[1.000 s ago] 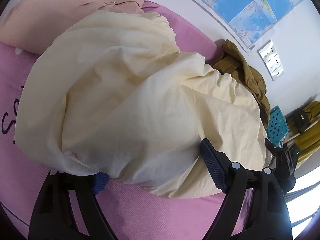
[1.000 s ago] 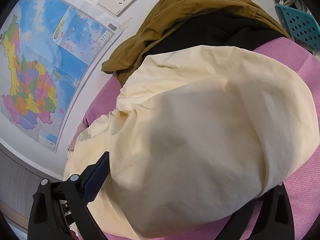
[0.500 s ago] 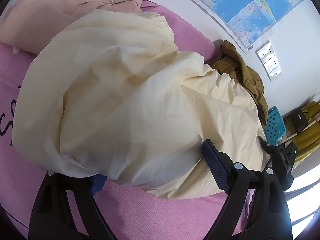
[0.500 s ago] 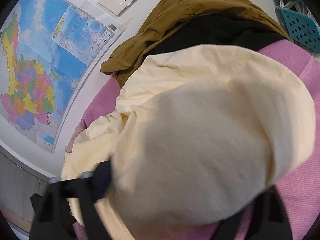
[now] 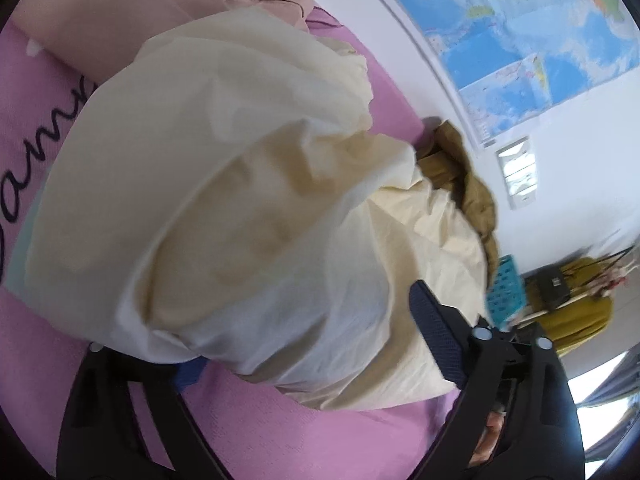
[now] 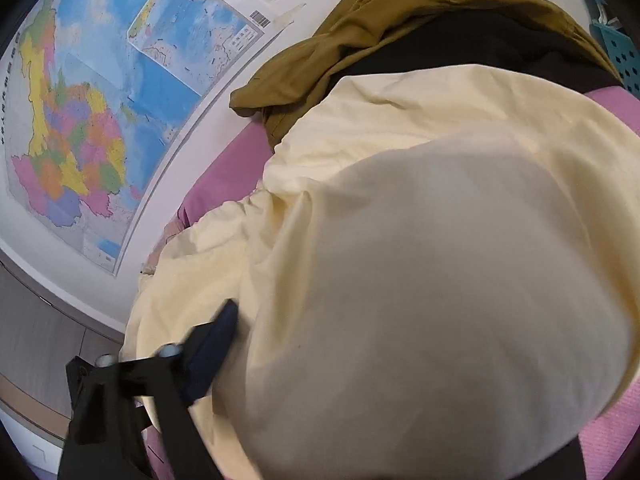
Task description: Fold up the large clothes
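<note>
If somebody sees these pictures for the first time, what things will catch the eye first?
First the big cream garment, bunched in a puffy heap on the pink bedcover and filling the middle of both views. Then the colourful map on the white wall behind the bed. An olive-brown garment lies crumpled by the wall beyond the cream one.

Bunched cream garment [image 5: 248,208], apparently on pink bedding [image 5: 320,440]

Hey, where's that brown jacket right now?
The brown jacket is bunched against the wall at the far edge of the pink bed cover, behind the cream garment, below the map.
</note>
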`<move>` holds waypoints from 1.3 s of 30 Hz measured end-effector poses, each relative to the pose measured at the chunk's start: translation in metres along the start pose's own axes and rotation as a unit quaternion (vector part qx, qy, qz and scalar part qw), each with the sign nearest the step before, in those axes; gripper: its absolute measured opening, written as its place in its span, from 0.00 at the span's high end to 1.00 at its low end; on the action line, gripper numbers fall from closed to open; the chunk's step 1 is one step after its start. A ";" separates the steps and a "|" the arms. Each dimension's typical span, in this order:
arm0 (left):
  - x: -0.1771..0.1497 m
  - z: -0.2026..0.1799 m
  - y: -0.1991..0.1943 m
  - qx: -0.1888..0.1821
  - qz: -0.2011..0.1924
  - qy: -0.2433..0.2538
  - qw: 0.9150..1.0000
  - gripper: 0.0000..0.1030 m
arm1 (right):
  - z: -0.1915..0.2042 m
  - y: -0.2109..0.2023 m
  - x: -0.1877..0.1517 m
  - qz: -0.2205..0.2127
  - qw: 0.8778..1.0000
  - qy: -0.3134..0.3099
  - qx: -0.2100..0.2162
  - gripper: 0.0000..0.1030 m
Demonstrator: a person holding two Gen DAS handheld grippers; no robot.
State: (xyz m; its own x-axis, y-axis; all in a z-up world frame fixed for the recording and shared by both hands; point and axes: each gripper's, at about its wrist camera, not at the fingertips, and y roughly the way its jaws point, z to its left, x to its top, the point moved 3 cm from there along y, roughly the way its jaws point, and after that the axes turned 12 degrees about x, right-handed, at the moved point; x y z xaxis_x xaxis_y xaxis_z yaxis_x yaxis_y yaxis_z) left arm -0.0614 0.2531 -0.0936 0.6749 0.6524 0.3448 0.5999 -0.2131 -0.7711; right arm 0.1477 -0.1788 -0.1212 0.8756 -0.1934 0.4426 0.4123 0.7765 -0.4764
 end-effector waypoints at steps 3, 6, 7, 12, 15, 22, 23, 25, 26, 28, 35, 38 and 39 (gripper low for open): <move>0.003 -0.001 0.002 0.020 0.002 0.009 1.000 0.38 | -0.009 -0.001 0.001 0.006 0.999 0.021 0.024 0.56; 0.005 0.001 0.004 0.013 0.008 0.006 1.000 0.56 | -0.006 -0.003 0.000 0.008 0.999 0.013 0.036 0.68; 0.005 0.001 0.004 0.011 0.009 0.007 1.000 0.62 | -0.005 -0.004 0.000 0.009 0.999 0.011 0.041 0.71; 0.000 -0.018 -0.002 0.058 -0.021 0.067 0.996 0.69 | -0.006 -0.005 0.000 0.015 0.999 0.012 0.051 0.69; -0.001 -0.021 -0.004 0.076 -0.028 0.084 0.993 0.69 | -0.010 -0.003 0.000 0.021 0.997 0.033 0.060 0.56; 0.003 -0.021 -0.001 0.082 -0.022 0.091 0.992 0.61 | 0.000 0.006 0.004 0.024 0.999 0.018 0.042 0.37; 0.003 -0.020 0.001 0.080 -0.019 0.090 0.993 0.56 | 0.001 0.007 0.004 0.024 0.999 0.016 0.040 0.37; 0.005 -0.018 0.007 0.071 -0.005 0.080 0.994 0.45 | 0.000 0.007 0.005 0.020 0.999 0.015 0.035 0.38; 0.006 -0.018 0.008 0.062 -0.002 0.077 0.995 0.38 | -0.001 0.007 0.004 0.020 0.999 0.015 0.034 0.38; 0.007 -0.022 0.011 0.056 0.001 0.083 0.995 0.34 | -0.002 0.007 0.004 0.020 0.999 0.016 0.028 0.45; 0.013 -0.018 0.009 0.045 0.012 0.070 0.996 0.64 | -0.003 0.004 0.003 0.020 0.999 0.009 0.036 0.69; 0.014 -0.019 0.002 0.037 0.011 0.071 0.997 0.73 | 0.006 -0.002 0.005 0.018 0.999 -0.004 0.045 0.77; 0.014 -0.022 -0.001 0.038 0.008 0.076 0.996 0.74 | 0.010 -0.004 0.005 0.016 0.999 -0.012 0.047 0.79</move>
State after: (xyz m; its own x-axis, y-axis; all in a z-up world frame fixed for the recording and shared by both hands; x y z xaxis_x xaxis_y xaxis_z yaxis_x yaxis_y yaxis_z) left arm -0.0434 0.2464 -0.0763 0.7448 0.5299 0.4056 0.5584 -0.1622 -0.8135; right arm 0.1481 -0.1767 -0.1090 0.8814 -0.1544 0.4465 0.3577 0.8354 -0.4172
